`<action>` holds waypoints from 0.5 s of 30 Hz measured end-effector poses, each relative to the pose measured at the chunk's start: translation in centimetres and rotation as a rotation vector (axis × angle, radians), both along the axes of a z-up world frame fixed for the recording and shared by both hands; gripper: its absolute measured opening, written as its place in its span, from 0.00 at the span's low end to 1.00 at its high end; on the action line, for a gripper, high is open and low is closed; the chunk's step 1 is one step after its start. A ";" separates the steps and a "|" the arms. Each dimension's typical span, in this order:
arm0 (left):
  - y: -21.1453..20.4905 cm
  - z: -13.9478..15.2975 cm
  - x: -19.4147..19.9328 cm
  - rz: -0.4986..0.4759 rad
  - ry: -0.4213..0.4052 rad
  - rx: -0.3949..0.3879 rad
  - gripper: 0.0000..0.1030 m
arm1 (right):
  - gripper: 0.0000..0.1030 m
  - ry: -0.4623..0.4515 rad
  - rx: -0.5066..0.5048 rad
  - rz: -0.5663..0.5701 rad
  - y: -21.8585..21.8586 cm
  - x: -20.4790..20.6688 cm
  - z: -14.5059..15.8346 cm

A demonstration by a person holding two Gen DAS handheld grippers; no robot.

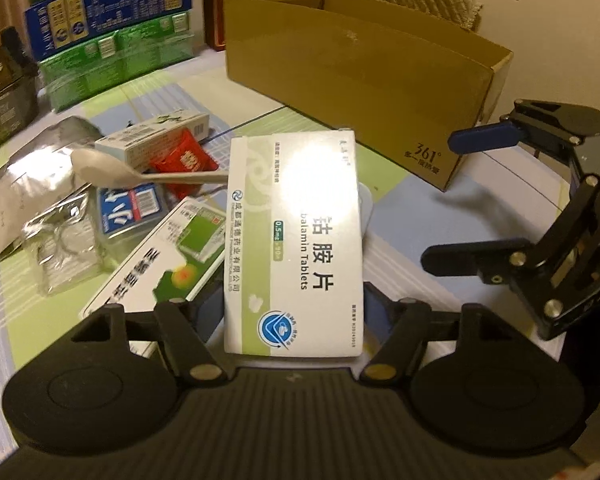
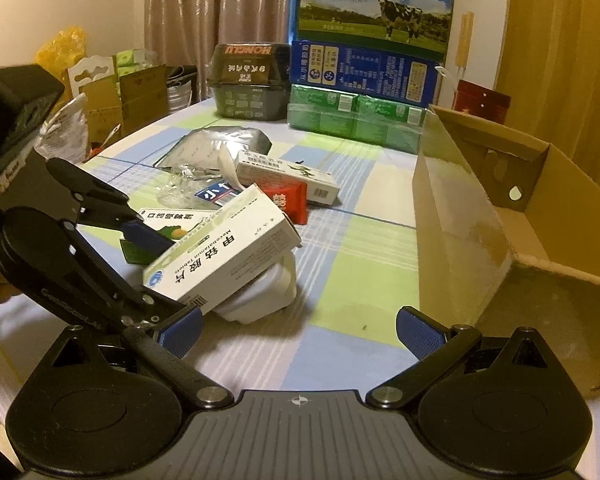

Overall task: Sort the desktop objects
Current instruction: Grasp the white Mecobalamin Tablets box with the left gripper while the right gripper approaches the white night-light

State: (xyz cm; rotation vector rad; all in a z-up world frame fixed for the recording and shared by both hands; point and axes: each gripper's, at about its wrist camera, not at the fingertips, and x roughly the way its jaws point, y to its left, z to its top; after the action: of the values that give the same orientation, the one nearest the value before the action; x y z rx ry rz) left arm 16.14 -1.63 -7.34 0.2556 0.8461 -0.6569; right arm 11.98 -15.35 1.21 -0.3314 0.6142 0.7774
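Observation:
My left gripper (image 1: 294,304) is shut on a white and green Mecobalamin tablet box (image 1: 296,240) and holds it tilted above the table; the box also shows in the right wrist view (image 2: 224,256). A white object (image 2: 264,300) lies under it. My right gripper (image 2: 300,334) is open and empty, low over the table, to the right of the box; it also shows in the left wrist view (image 1: 452,196). An open cardboard box (image 1: 360,68) stands at the right (image 2: 480,208).
A pile lies beyond the held box: a white spoon (image 1: 112,170), a red packet (image 1: 184,162), a long medicine box (image 1: 156,140), a green and white box (image 1: 160,256), a silver foil bag (image 1: 24,184). Milk cartons (image 2: 364,60) stand at the back.

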 end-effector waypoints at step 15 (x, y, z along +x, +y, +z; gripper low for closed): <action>4.6 1.5 -3.0 0.370 -0.031 0.083 0.65 | 0.98 -0.123 -0.133 0.138 4.6 -0.9 -2.1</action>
State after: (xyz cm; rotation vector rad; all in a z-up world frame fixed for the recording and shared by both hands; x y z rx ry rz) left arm 13.11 3.00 -5.80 0.1768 0.8642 -0.2718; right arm 11.05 -10.76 -0.89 -0.5444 0.5320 0.8436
